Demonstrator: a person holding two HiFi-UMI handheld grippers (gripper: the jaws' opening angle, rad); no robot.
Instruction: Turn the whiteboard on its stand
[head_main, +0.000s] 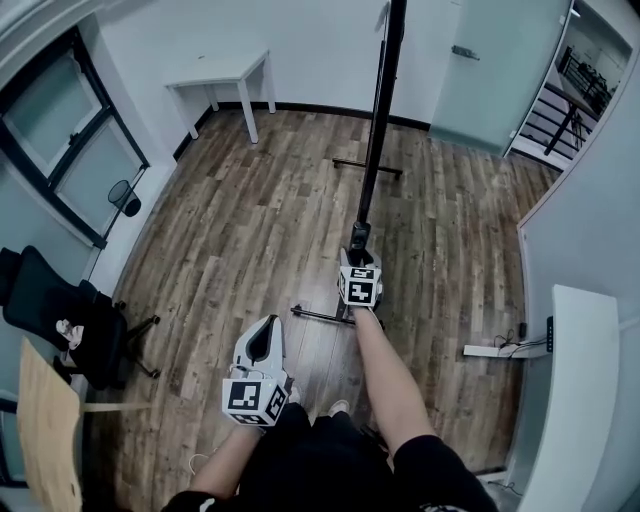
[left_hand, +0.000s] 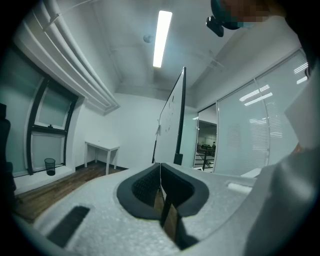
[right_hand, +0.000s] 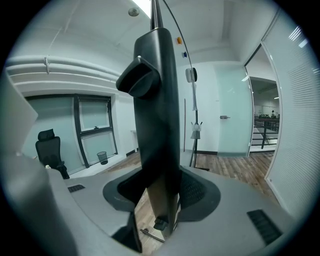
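The whiteboard (head_main: 378, 120) stands edge-on in the head view, a thin dark line running up from its stand's foot bar (head_main: 320, 316). My right gripper (head_main: 358, 246) is at the board's near edge. In the right gripper view the black edge frame (right_hand: 160, 100) fills the gap between the pads, so the right gripper (right_hand: 162, 200) is shut on it. My left gripper (head_main: 262, 326) hangs lower left, apart from the board. In the left gripper view its pads meet with nothing between them (left_hand: 160, 172), and the whiteboard (left_hand: 170, 125) rises ahead of it.
A white desk (head_main: 225, 75) stands at the far wall and a black office chair (head_main: 60, 320) at the left by a wooden tabletop (head_main: 45, 430). At the right are a white surface (head_main: 578, 400) and a power strip (head_main: 495, 350). The stand's far foot (head_main: 368, 167) rests on the wood floor.
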